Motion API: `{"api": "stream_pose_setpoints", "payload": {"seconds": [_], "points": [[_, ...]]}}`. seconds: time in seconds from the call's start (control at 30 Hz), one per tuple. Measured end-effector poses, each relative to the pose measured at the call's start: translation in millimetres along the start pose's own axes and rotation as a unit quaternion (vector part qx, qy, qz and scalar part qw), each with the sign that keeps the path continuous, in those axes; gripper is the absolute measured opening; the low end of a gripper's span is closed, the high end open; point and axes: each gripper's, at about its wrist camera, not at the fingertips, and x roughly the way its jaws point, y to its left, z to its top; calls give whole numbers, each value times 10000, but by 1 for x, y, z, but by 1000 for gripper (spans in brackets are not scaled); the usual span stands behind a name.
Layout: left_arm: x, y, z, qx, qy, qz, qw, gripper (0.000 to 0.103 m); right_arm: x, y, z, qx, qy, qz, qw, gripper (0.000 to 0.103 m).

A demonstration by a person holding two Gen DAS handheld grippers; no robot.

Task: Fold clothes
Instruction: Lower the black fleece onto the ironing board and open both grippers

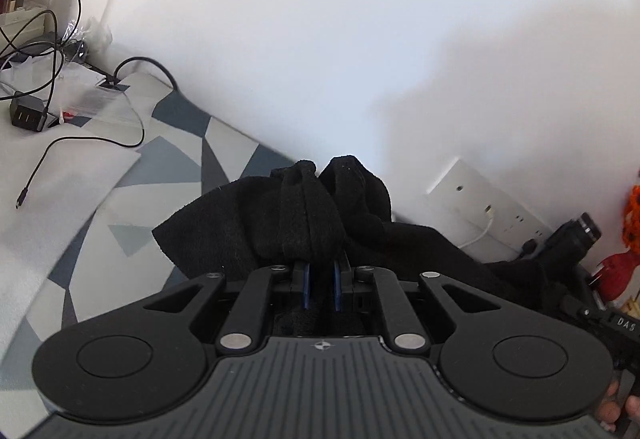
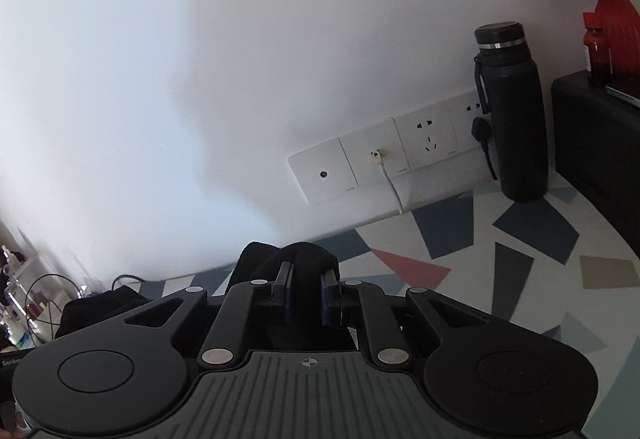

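While each gripper point(image 1: 320, 279) point(image 2: 306, 291) pinches the black garment point(image 1: 280, 223) near the wall sockets point(image 2: 400, 155), folding continues; next, lay it flat on the desk point(image 2: 520, 247).

Soft, even daylight fills both views, bright on the plain white wall point(image 1: 360, 39), which nearly washes out. Broad, diffuse grey shadows fall across that wall in each view. The bunched black fabric garment point(image 1: 280, 223) reads as a near-featureless dark mass with little texture. Fisheye distortion bends the row of white wall sockets point(image 2: 400, 155) and curves the table edges; corners vignette darkly. Focus is slightly soft throughout.
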Motion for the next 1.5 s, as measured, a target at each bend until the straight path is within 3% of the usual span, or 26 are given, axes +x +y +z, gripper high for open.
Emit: {"api": "stream_pose_setpoints", "payload": {"seconds": [0.1, 0.17, 0.23, 0.3, 0.33, 0.43, 0.63, 0.77, 0.87, 1.0, 1.07, 1.13, 1.23, 1.37, 1.5], "points": [[38, 19, -7, 151, 570, 253, 9979, 14, 34, 6, -8, 24, 162, -201, 9997, 13], [51, 34, -13, -33, 885, 360, 9954, 29, 58, 4, -23, 94, 412, -486, 9979, 19], [49, 45, -17, -224, 1012, 317, 9941, 64, 73, 2, -37, 265, 633, -799, 9944, 38], [40, 53, -21, -299, 1084, 227, 9934, 73, 81, -1, -50, 493, 803, -1101, 9894, 54], [35, 53, -23, -182, 1165, 186, 9928, 75, 78, -1, -55, 574, 793, -1180, 9882, 62], [19, 50, -29, 163, 1361, -85, 9905, 77, 55, -2, -67, 771, 712, -1309, 9858, 69], [-6, 27, -42, 840, 1633, -812, 9796, 77, 0, -13, -96, 1178, 740, -1640, 9766, 73], [-9, 2, -54, 1560, 1870, -1061, 9641, 77, -18, -8, -127, 848, 933, -1921, 9732, 73], [-4, -6, -61, 1593, 2068, -1264, 9570, 77, -19, 1, -150, 566, 1077, -2044, 9713, 73], [-5, -12, -64, 1613, 2106, -1300, 9554, 77, -12, 15, -170, 271, 1063, -2057, 9724, 74], [-10, -12, -62, 1651, 1988, -1224, 9583, 77, -8, 21, -173, 121, 1067, -1946, 9750, 69], [-15, -8, -60, 1654, 1896, -1170, 9607, 77, -6, 27, -173, 36, 1108, -1768, 9780, 40], [-22, -7, -56, 1792, 1809, -1196, 9596, 77, -2, 34, -172, -33, 1214, -1478, 9815, 21], [-27, -13, -46, 1722, 1794, -1423, 9581, 77, -3, 41, -168, 93, 1248, -1178, 9851, 17], [-24, -25, -44, 1606, 1851, -1546, 9571, 77, -18, 55, -163, -209, 1047, -905, 9901, 16]]}}
